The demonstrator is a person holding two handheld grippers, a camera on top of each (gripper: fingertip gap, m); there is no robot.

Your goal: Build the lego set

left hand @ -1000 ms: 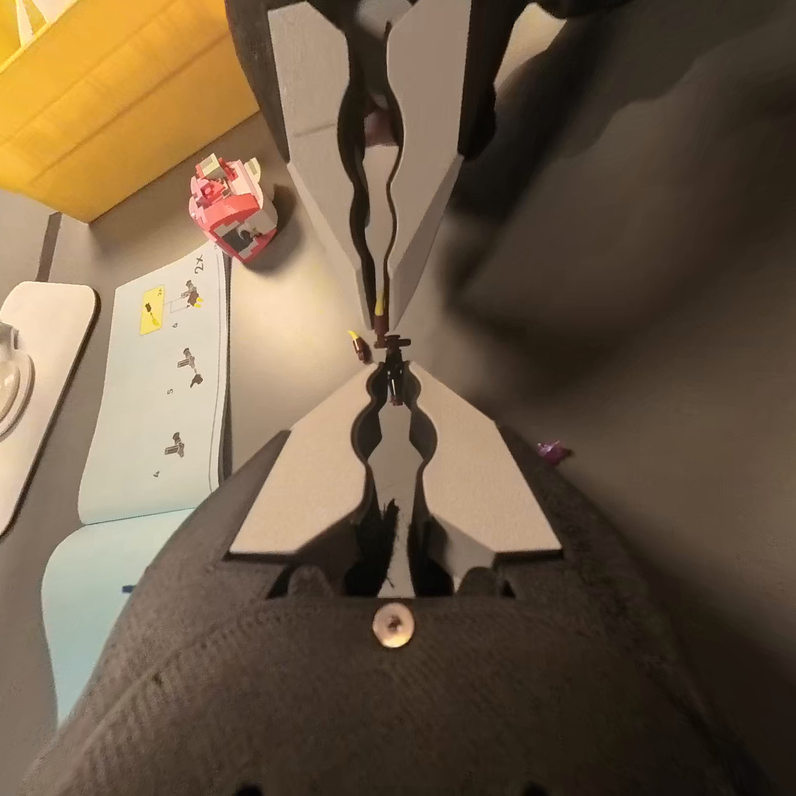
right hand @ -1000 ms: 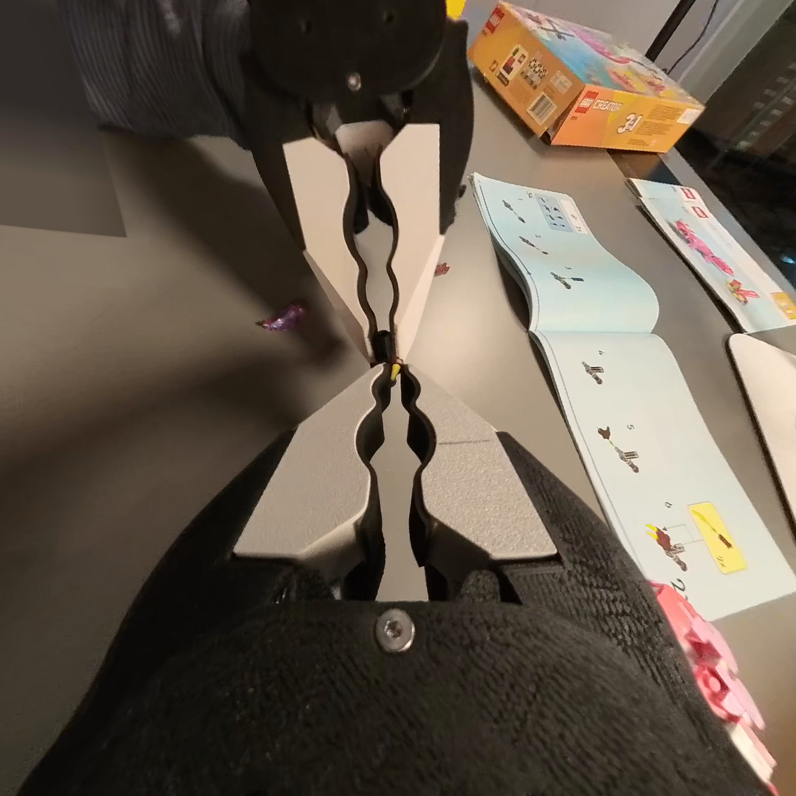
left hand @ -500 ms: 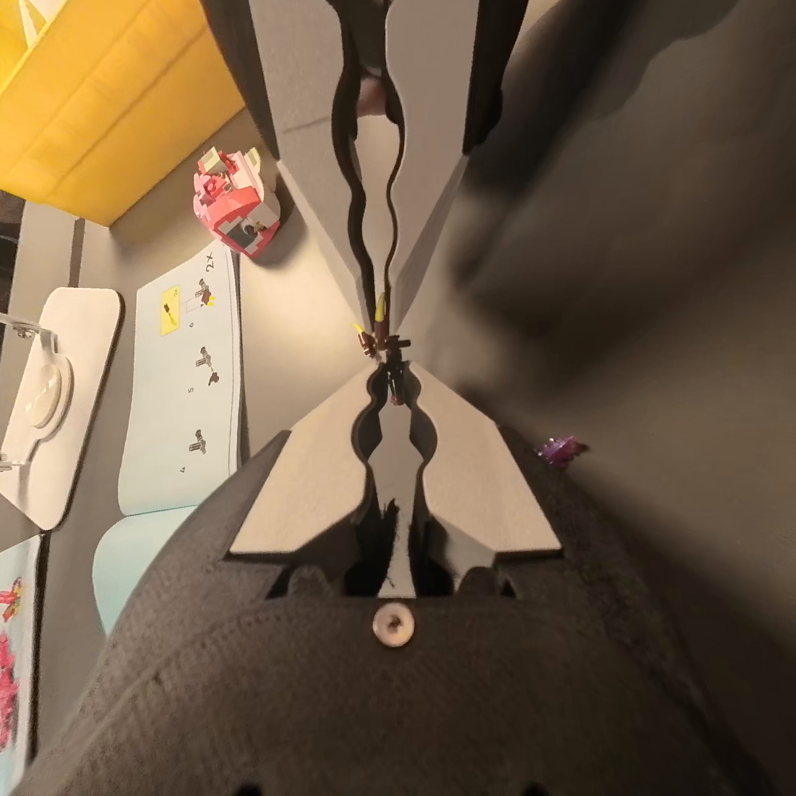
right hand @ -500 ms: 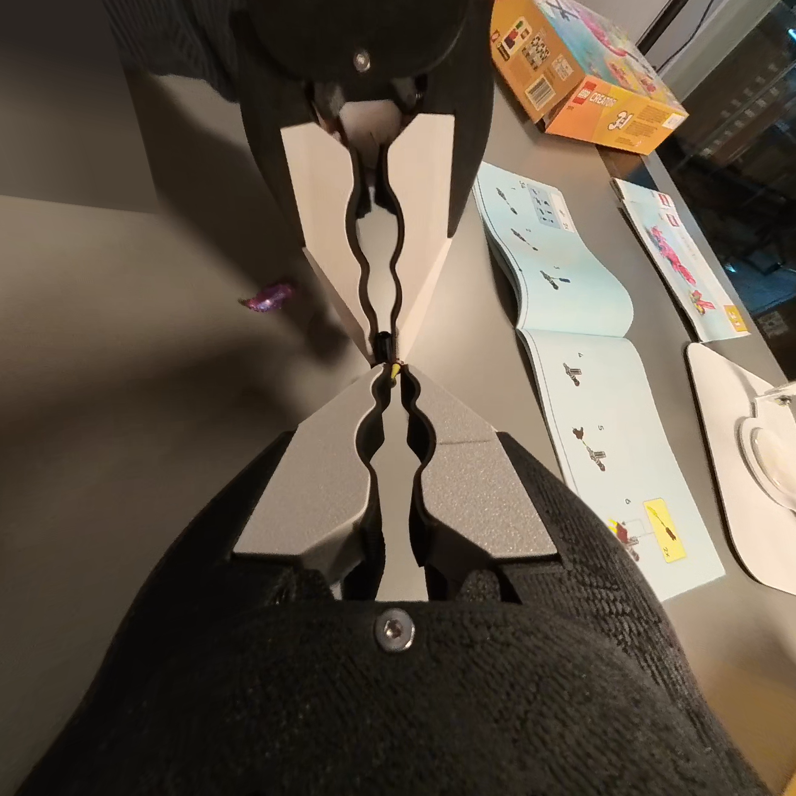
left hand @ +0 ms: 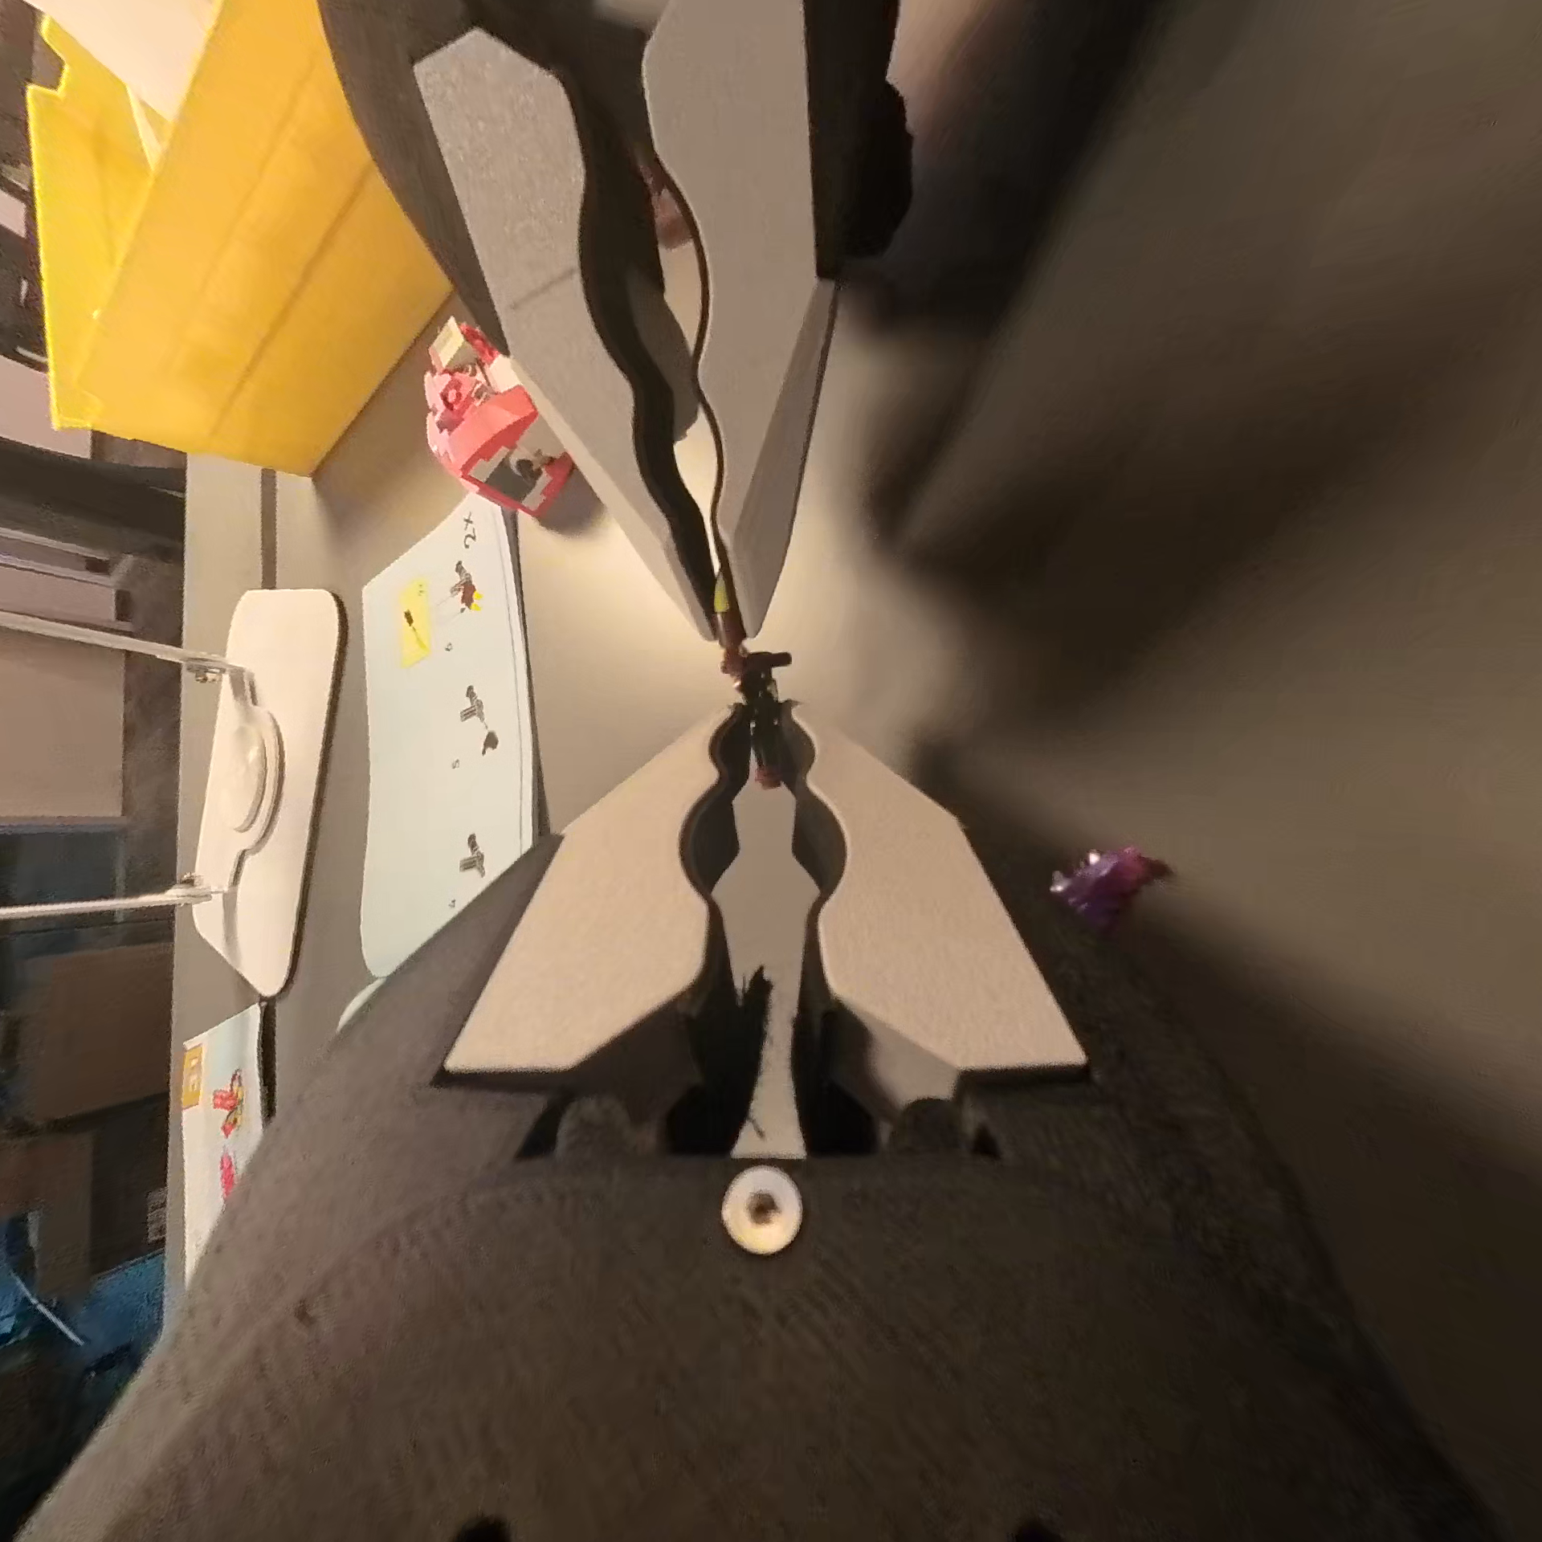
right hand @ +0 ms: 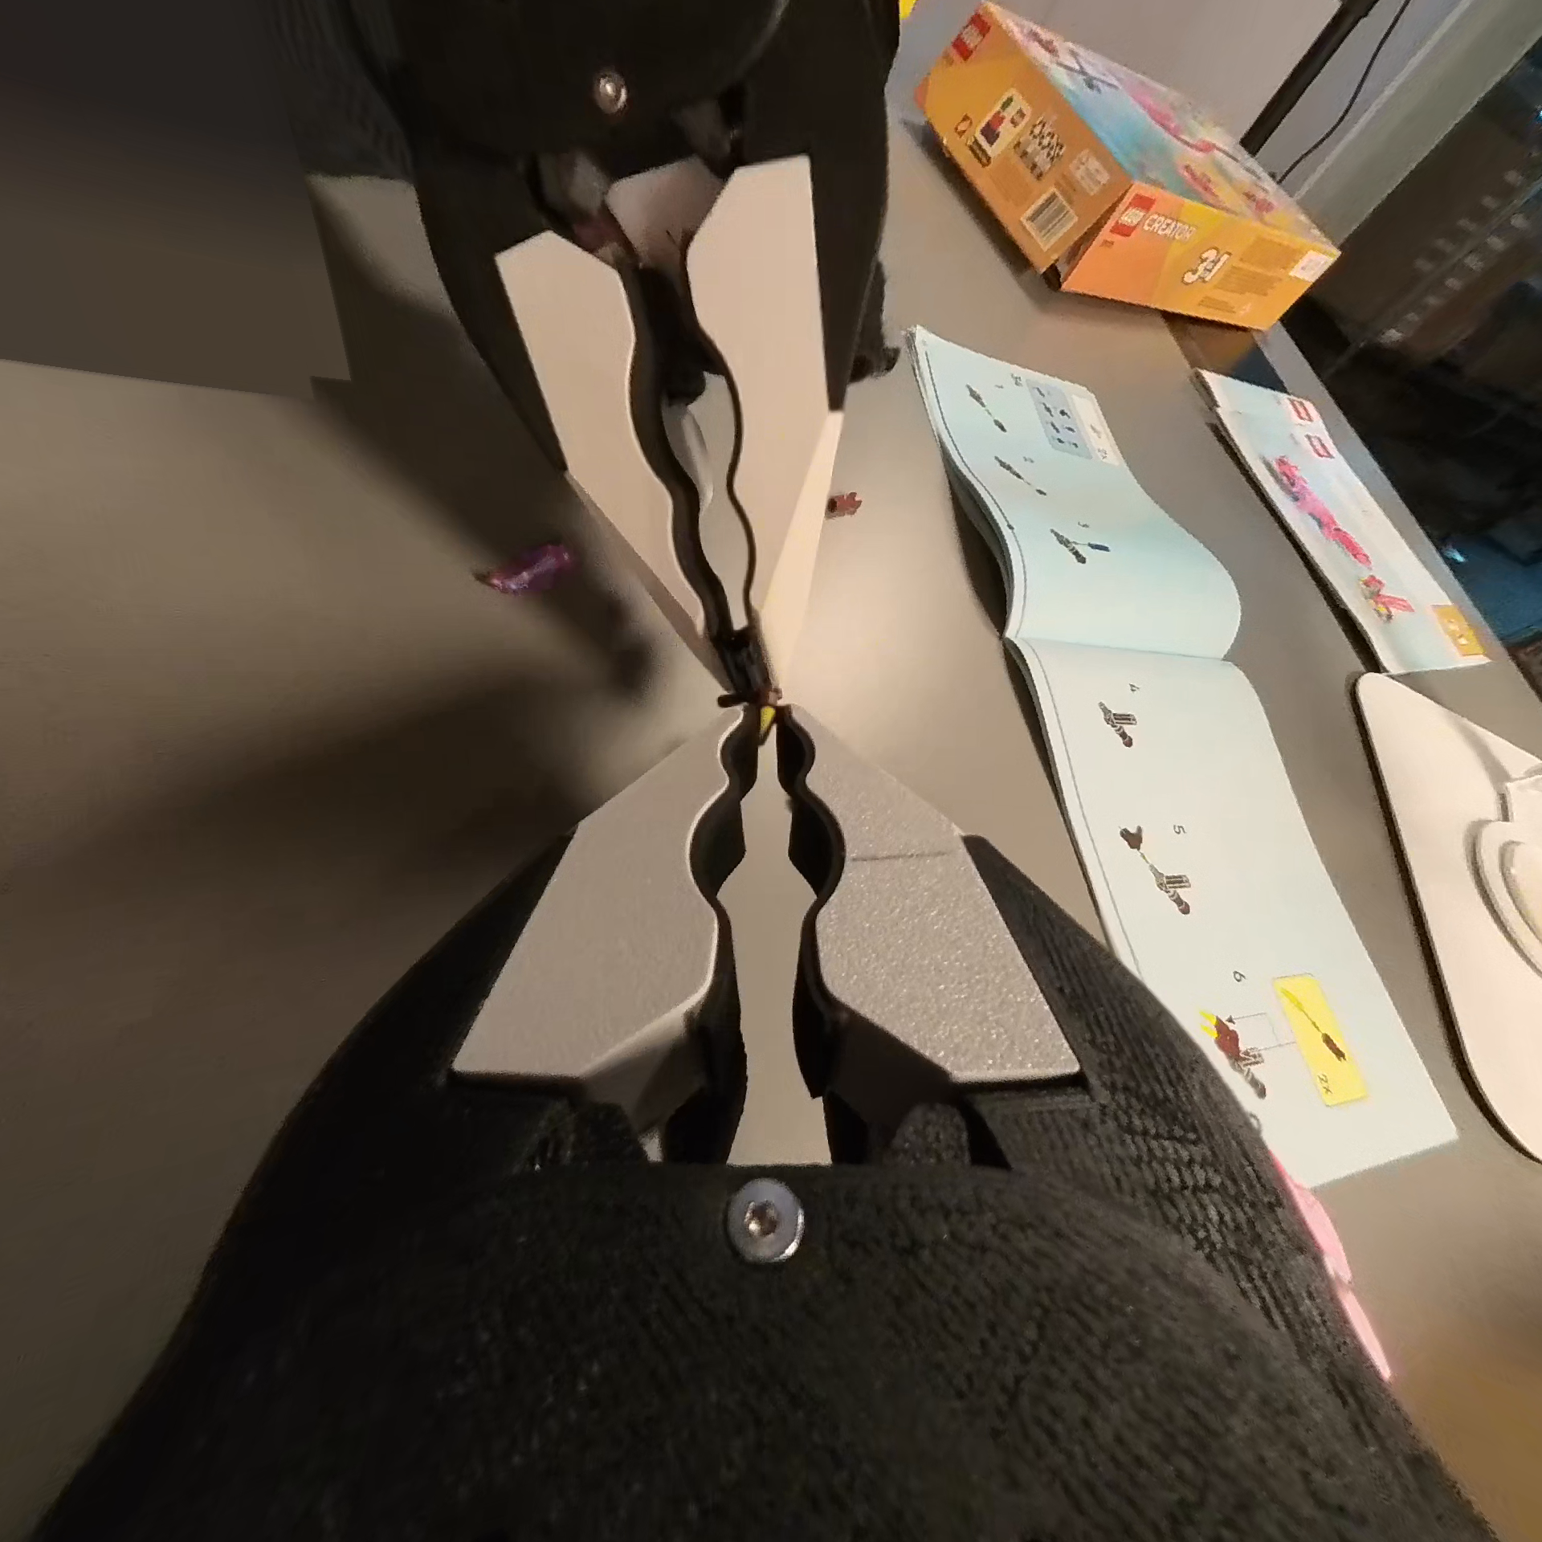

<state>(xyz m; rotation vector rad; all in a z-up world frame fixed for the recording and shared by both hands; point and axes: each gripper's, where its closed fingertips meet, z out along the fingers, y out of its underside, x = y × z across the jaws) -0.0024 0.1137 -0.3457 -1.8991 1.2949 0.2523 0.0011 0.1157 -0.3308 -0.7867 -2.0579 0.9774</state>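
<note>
Parts here are tiny and light, stiff plastic, likely slippery; best pinched across the shaft at the claw tips. Left claw (left hand: 763, 734) is clamped on a dark brick stick (left hand: 763, 709), at 12 o'clock in its view. Right claw (right hand: 763, 738) is nearly closed on a yellow-tipped piece (right hand: 765, 719). The two pieces meet tip to tip above the table (right hand: 209, 667). Booklet (right hand: 1168, 751) lies at 3 o'clock, purple bit (right hand: 530, 569) at 10.

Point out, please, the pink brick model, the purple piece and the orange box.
pink brick model (left hand: 492, 434), left wrist view, on its pink side.
purple piece (left hand: 1106, 876), left wrist view, on its middle.
orange box (right hand: 1185, 259), right wrist view, on its front face.
</note>
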